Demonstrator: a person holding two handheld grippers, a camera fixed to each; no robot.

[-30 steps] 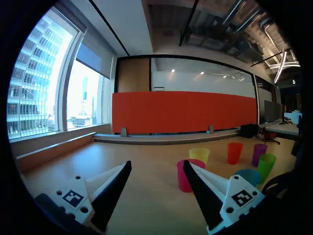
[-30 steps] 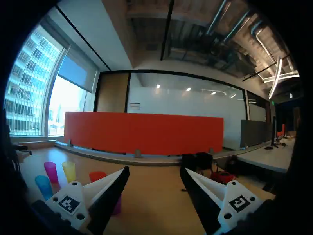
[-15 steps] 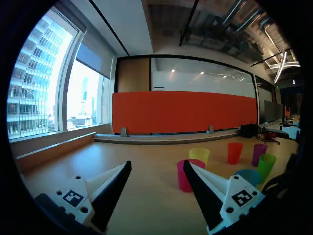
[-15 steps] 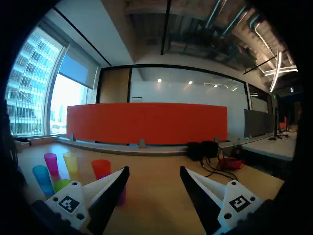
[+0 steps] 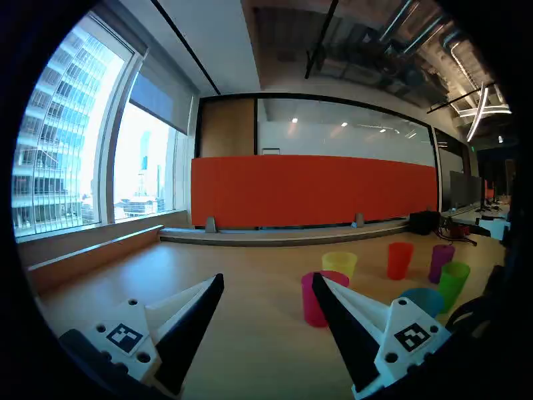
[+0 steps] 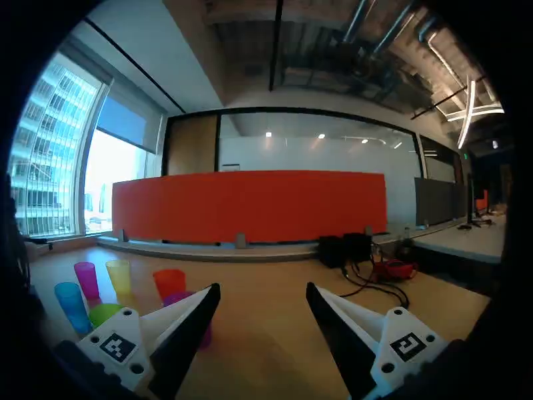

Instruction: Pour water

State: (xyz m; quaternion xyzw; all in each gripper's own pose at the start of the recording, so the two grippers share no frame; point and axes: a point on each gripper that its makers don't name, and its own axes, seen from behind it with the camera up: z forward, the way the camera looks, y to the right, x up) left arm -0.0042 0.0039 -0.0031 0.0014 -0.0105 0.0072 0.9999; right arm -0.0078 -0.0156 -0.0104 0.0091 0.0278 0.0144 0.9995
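Left gripper (image 5: 266, 277) fingers spread, empty; right gripper (image 6: 262, 287) likewise. Pink cup (image 5: 308, 300) stands on tabletop (image 5: 253, 340).

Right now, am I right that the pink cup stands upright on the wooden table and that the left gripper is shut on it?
Not quite. The left gripper is open and holds nothing, as the left gripper view shows. The pink cup is beyond the fingers, partly hidden behind one of them. The rest is right: it stands upright on the wooden table.
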